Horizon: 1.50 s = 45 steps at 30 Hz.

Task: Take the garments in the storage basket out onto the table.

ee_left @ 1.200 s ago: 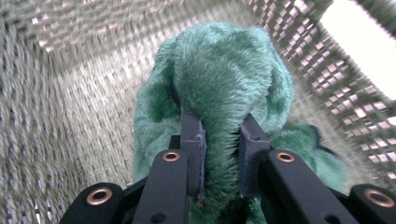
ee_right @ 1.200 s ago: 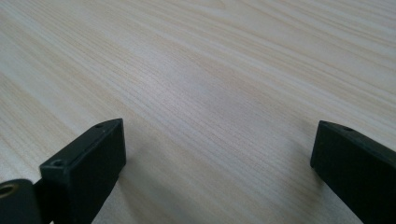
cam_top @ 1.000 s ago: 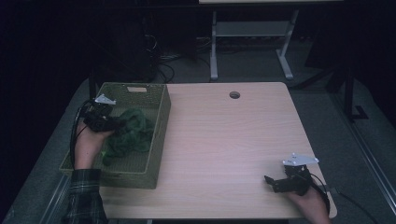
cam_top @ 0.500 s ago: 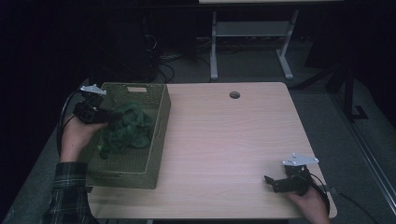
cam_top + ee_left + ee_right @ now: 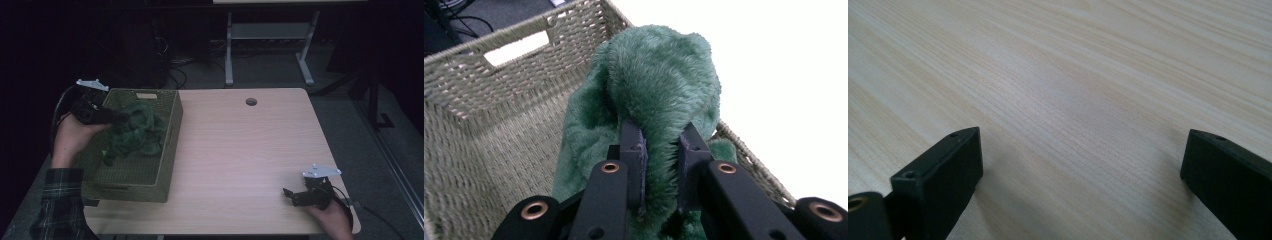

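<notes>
A fuzzy green cloth (image 5: 136, 132) hangs partly lifted inside the woven basket (image 5: 165, 165) at the table's left side. My left gripper (image 5: 120, 117) is shut on a fold of that green cloth (image 5: 659, 95), its two black jaws pinching the fabric above the basket's wicker wall (image 5: 484, 100). At the front right corner of the table my right gripper (image 5: 290, 194) rests low with the jaws wide apart. Between its fingertips (image 5: 955, 160) lies just bare wood.
The light wooden table (image 5: 250, 160) has a round cable hole (image 5: 251, 101) near its far edge. Beyond the table, a white desk frame (image 5: 270, 45) and cables on a dark floor. The table's edge runs close beside the right hand.
My left gripper has risen with the green cloth, pulling it up from the basket's bottom. The right gripper has stayed where it was.
</notes>
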Each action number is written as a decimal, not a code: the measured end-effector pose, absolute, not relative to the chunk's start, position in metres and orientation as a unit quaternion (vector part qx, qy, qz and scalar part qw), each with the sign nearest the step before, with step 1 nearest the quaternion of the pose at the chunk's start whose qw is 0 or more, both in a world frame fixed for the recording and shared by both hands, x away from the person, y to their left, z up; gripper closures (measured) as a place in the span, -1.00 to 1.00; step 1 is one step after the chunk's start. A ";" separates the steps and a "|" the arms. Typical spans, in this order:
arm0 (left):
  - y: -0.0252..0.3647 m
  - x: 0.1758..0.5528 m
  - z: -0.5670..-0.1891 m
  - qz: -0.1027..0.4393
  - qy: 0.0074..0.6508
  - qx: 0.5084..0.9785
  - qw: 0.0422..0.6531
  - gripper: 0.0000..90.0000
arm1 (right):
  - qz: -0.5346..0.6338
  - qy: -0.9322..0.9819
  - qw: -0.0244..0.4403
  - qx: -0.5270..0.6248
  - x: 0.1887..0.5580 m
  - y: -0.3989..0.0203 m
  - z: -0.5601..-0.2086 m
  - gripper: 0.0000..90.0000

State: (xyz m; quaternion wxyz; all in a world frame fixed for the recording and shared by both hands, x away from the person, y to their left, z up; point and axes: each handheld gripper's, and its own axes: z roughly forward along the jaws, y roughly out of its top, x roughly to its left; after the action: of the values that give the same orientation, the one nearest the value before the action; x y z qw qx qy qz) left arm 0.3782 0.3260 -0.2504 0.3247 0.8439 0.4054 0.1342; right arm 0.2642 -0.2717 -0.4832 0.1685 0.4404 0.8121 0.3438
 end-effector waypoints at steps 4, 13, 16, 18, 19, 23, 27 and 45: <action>0.323 0.375 -0.238 0.136 0.399 0.846 0.327 0.72 | 0.344 0.812 0.168 0.441 0.264 -0.272 -0.483 -0.93; 0.314 0.370 -0.214 0.142 0.378 0.852 0.334 0.73 | 0.344 0.812 0.168 0.440 0.264 -0.272 -0.483 -0.93; 0.310 0.368 -0.204 0.144 0.369 0.852 0.341 0.73 | 0.344 0.812 0.168 0.441 0.264 -0.272 -0.483 -0.93; 0.307 0.367 -0.201 0.144 0.363 0.854 0.344 0.73 | 0.344 0.812 0.168 0.441 0.264 -0.272 -0.483 -0.93; 0.305 0.367 -0.199 0.144 0.360 0.855 0.346 0.73 | 0.344 0.812 0.168 0.440 0.264 -0.272 -0.483 -0.93; 0.296 0.365 -0.195 0.141 0.348 0.857 0.353 0.73 | 0.344 0.812 0.168 0.440 0.264 -0.272 -0.483 -0.93; 0.285 0.366 -0.194 0.133 0.335 0.861 0.360 0.73 | 0.344 0.812 0.168 0.441 0.264 -0.272 -0.483 -0.93; 0.230 0.369 -0.197 0.110 0.288 0.867 0.391 0.73 | 0.344 0.812 0.168 0.441 0.264 -0.272 -0.483 -0.93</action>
State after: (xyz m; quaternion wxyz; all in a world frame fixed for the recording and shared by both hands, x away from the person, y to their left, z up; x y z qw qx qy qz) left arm 0.3691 0.2302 -0.1968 0.3913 0.8669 0.2884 0.1100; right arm 0.2642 -0.2717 -0.4832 0.1681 0.4407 0.8121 0.3436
